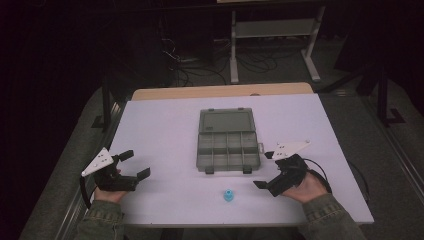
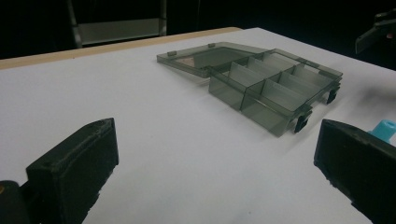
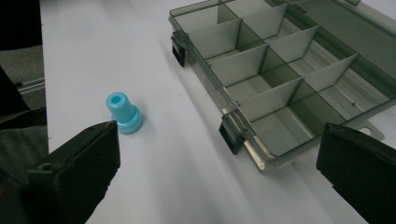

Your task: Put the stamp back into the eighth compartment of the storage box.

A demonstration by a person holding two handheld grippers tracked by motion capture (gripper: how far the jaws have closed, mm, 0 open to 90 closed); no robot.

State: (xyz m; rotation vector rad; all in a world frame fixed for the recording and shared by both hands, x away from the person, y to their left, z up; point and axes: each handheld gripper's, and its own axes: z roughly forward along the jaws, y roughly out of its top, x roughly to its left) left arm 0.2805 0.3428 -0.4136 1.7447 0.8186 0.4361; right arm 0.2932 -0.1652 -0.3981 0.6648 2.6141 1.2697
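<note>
Blue peg (image 1: 228, 195): upright on the desk (image 1: 165, 125), just in front of the open compartment box (image 1: 227, 148), untouched.

Right gripper (image 1: 268, 170): jaws wide apart, empty; the blue peg (image 3: 124, 113) stands just past the tip of one jaw, its long axis vertical, hole upward. Left gripper (image 1: 136, 165): jaws also spread, empty, well apart from the peg. Nearer hand, by judgement: the right. Box compartments appear empty, lid laid back flat.
</note>
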